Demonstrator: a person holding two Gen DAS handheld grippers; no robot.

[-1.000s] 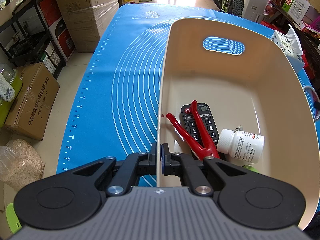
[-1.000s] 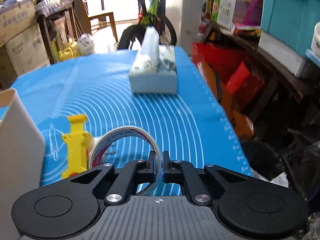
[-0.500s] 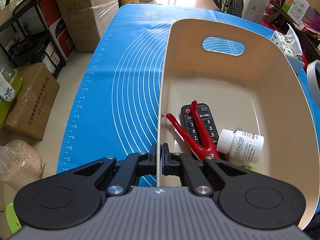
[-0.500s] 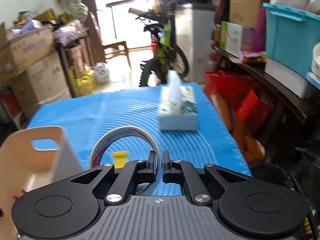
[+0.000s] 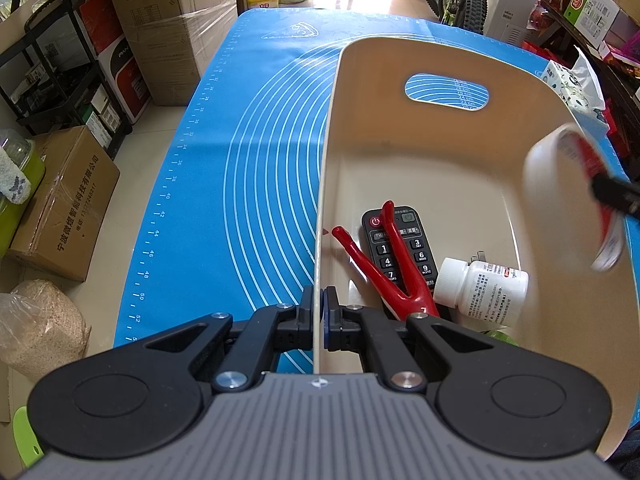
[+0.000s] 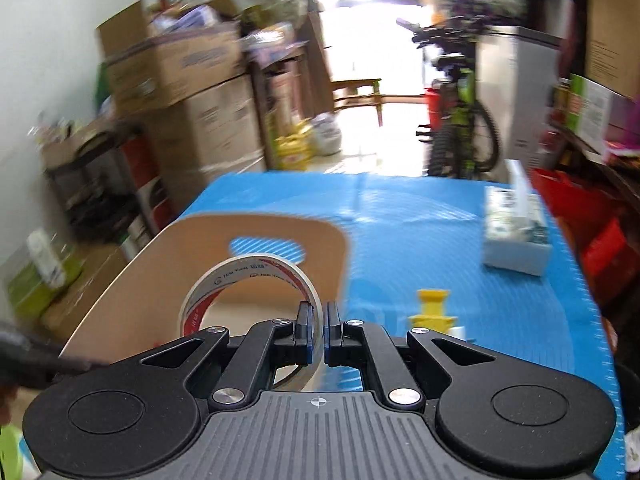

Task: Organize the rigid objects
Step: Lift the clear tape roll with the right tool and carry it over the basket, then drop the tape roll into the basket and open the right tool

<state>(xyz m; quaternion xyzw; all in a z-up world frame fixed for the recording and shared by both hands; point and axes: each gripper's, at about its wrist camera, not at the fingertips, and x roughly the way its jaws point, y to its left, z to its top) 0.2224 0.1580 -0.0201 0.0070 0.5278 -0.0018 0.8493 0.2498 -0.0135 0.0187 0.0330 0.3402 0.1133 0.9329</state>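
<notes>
The right wrist view is smeared by motion, so the cardboard boxes [image 6: 176, 68] stacked along the wall and the bicycle [image 6: 460, 120] at the far end show no legible print. The right gripper [image 6: 317, 334] is clamped on the band of a roll of clear adhesive tape with a red-and-white printed core [image 6: 248, 284], one pad inside the ring and one outside; the lower arc of the roll is hidden behind the gripper body. Its core reads what looks like "Nan Yang", though the blur makes that uncertain. The roll hangs above the near rim of the cream plastic basket with an oval handle cut-out [image 6: 280, 232].

The left wrist view is sharp. There the left gripper [image 5: 319, 320] is pinched shut on the basket's thin left wall [image 5: 326, 184], and the tape appears only as a blurred ring [image 5: 576, 200] over the right rim, held by a dark fingertip cut off at the frame edge. Only this view shows the basket's contents: a black remote control [image 5: 412, 240] with a red power button and "TV/AV" key, a red Y-shaped plastic piece [image 5: 396, 268] lying across it, and a white pill bottle [image 5: 482, 286] on its side, its label too small to read. A brown carton [image 5: 60, 204] on the floor carries Chinese characters.

Only the right view shows the yellow plastic toy [image 6: 434, 308] and the tissue box [image 6: 516, 236] on the blue silicone mat [image 6: 400, 216].
</notes>
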